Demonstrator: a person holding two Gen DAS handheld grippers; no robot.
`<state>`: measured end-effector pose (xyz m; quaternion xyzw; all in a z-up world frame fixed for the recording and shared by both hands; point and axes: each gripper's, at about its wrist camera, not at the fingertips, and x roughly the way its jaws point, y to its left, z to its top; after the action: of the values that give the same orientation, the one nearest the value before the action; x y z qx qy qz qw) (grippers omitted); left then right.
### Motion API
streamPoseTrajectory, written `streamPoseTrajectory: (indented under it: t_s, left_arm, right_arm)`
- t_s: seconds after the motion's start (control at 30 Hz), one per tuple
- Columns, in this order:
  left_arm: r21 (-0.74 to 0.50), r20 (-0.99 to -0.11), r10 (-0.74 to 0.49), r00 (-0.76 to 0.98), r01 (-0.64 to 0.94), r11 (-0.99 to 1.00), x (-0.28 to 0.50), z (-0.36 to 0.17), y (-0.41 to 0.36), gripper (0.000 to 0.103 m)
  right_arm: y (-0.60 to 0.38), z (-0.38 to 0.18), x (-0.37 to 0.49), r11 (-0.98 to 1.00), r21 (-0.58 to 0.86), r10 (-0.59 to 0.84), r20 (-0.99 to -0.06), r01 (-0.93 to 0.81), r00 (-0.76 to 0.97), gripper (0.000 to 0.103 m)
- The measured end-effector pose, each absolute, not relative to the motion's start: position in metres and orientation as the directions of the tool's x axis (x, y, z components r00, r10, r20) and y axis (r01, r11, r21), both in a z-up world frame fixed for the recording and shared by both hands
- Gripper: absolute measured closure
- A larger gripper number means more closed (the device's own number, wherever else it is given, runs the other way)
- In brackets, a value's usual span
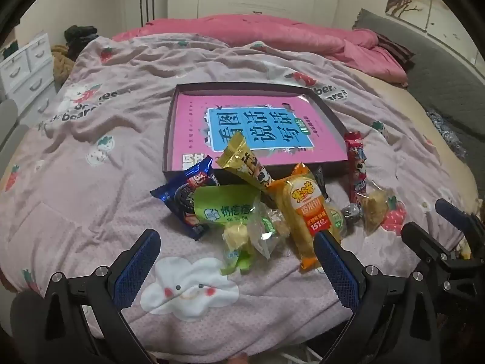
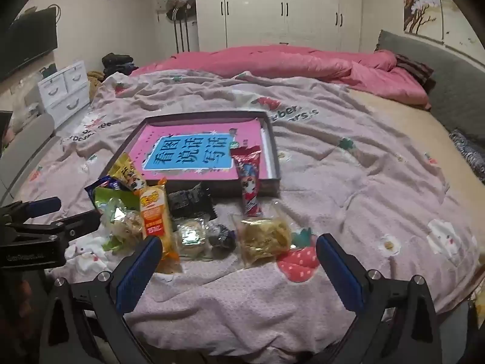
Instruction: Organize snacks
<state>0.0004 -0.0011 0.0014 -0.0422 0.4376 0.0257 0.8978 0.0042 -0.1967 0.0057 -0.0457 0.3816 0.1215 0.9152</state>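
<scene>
A pile of snacks lies on the bed in front of a shallow dark box (image 1: 194, 86) (image 2: 274, 145) whose floor is covered by a pink book. In the pile are a blue cookie pack (image 1: 185, 194), a green packet (image 1: 225, 207) (image 2: 116, 198), a gold bar (image 1: 242, 160) (image 2: 127, 173), an orange rice cracker pack (image 1: 306, 212) (image 2: 154, 212), a red stick pack (image 1: 356, 163) (image 2: 250, 179) and a clear-wrapped pastry (image 1: 374, 210) (image 2: 263, 236). My left gripper (image 1: 236, 268) hovers open just short of the pile. My right gripper (image 2: 239, 270) stands open too, nothing between its fingers.
The bed wears a lilac strawberry-print blanket (image 1: 106, 139) (image 2: 348, 182), with a pink quilt (image 1: 272, 35) (image 2: 288, 59) bunched at the far side. A white drawer unit (image 2: 65, 89) stands at the left, a grey headboard (image 2: 448, 72) at the right, wardrobes behind.
</scene>
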Motion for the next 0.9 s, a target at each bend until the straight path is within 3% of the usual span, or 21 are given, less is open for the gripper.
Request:
streamPoseTrajectory:
  t_s: [0.9]
  left_arm:
    - [-0.08,-0.787,-0.038,0.615,-0.041,0.996,-0.003,0.003,0.0,0.002]
  right_arm:
    - [-0.198,0.012,0.0,0.963,0.018,0.205,-0.697,-0.269,0.687,0.001]
